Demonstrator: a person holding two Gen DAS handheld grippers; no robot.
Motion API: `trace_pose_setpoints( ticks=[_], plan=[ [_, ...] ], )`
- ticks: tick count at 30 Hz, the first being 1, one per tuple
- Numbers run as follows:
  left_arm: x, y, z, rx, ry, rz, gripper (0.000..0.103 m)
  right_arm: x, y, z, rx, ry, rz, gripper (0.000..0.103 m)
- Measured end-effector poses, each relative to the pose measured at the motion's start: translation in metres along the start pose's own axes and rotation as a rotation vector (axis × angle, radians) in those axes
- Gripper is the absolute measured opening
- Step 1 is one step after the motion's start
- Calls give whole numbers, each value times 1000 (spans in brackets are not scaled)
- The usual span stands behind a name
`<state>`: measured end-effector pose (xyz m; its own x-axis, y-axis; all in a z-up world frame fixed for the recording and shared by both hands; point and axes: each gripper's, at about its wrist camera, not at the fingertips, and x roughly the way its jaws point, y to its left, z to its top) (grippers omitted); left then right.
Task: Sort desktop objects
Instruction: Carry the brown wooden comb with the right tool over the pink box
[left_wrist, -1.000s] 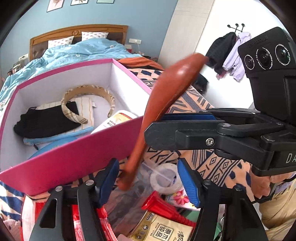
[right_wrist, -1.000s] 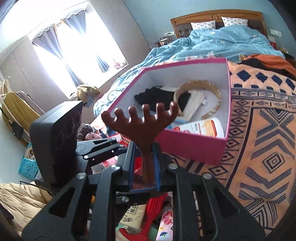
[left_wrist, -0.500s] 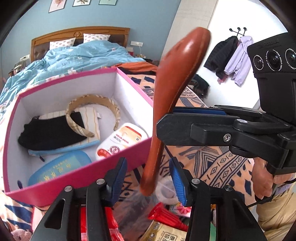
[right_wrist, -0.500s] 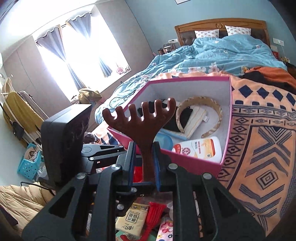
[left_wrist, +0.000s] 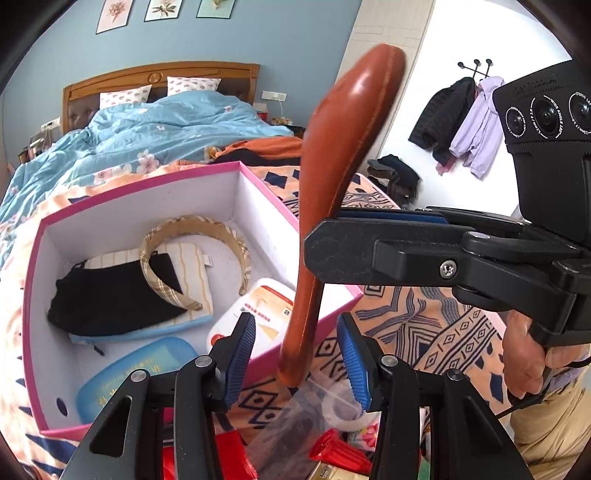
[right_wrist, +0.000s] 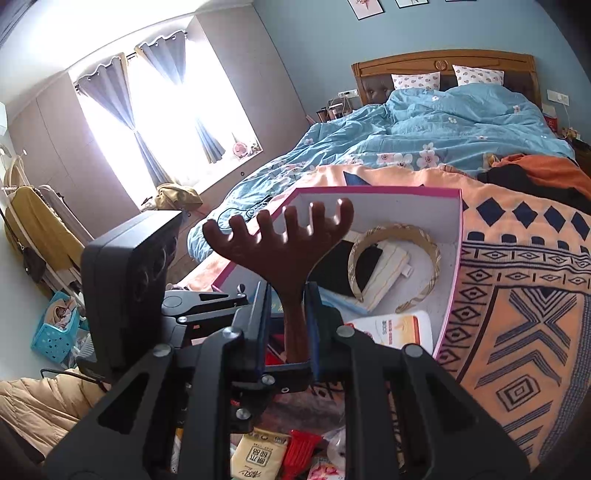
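A: Where's the comb (right_wrist: 284, 254)?

B: Pinched by its handle in the right tongs (right_wrist: 287, 325), teeth up, in the air before the pink box (left_wrist: 317, 314); the box's near rim is behind it.

A: And the left tongs (left_wrist: 295, 354)?

B: Spread; the handle end hangs between the blue pads (left_wrist: 240, 350), neither touching.

A: Any room in the box?

B: Bare floor at 12 o'clock behind the headband (left_wrist: 236, 240); the near half is crowded.

Brown wooden scratcher (right_wrist: 284, 254), upright, prongs up, above open pink box (left_wrist: 328, 314)
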<state>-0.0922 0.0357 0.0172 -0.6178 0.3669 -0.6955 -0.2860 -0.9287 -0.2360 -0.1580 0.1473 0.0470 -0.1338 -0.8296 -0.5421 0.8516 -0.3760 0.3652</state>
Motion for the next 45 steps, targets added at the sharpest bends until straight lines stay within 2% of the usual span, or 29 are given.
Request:
trace_pose_setpoints(
  ticks=[13,16,21,45],
  plan=[
    [13,12,18,-18,22,-2,47,13,-15,18,11,17,-39,20],
    [17,15,22,-21,32,0,40,17,-17,22,9,21,-47,20],
    [24,21,26,-33,43,5,39,24,-20,28,10,34,-56,20],
    [65,47,31,-104,147,30,39,75,-56,29,69,155,-127,20]
  ],
)
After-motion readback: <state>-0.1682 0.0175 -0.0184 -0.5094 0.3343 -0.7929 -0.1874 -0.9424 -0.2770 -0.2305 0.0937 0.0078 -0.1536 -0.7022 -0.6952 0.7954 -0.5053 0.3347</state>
